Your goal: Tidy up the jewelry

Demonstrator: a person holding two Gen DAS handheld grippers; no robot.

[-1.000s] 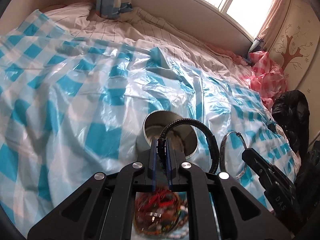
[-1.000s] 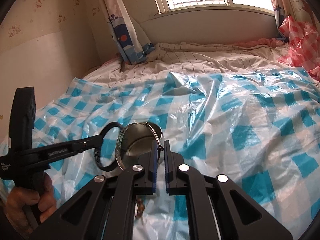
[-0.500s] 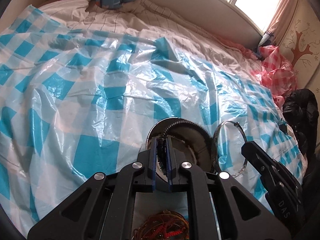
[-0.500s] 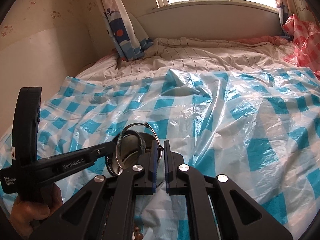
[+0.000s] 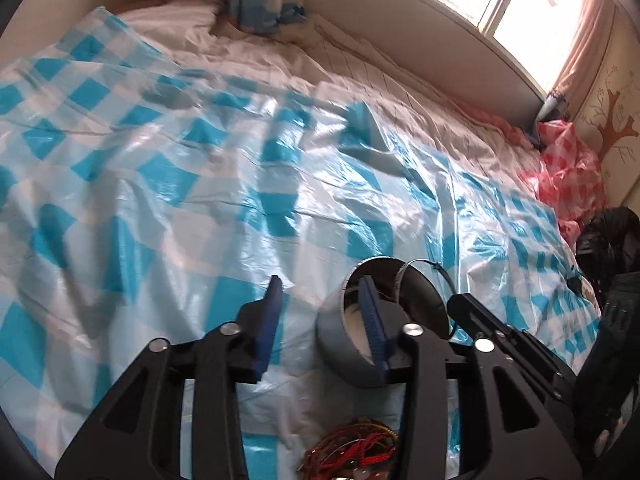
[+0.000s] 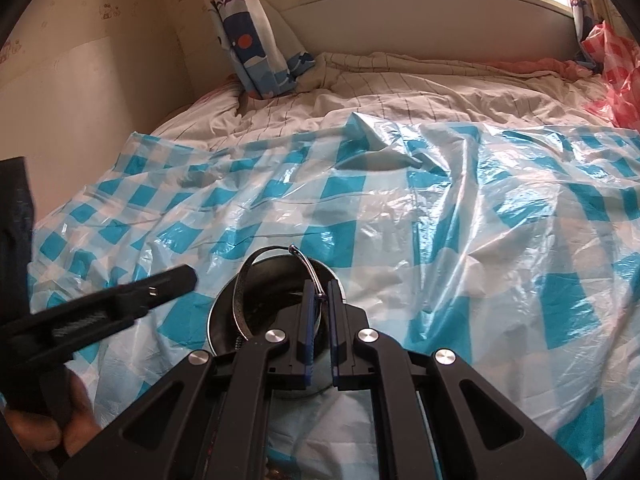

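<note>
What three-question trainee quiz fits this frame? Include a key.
1. True or false: the right gripper is shut on the silver bangle.
2. The bangle hangs at the mouth of: A) the metal cup B) a shoe box C) a glass jar.
3. What colours are the checks on the plastic sheet?
Key: 1 true; 2 A; 3 blue and white.

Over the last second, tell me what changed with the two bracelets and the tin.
The left gripper let go of the black braided bracelet: its jaws are opening with nothing between them, and the bracelet is gone from its fingers, likely dropped into the metal tin. The right gripper came closer and lower, bringing the silver bangle over the tin's mouth. Unchanged: the right grip on the bangle, and the tin on the checked plastic sheet.
</note>
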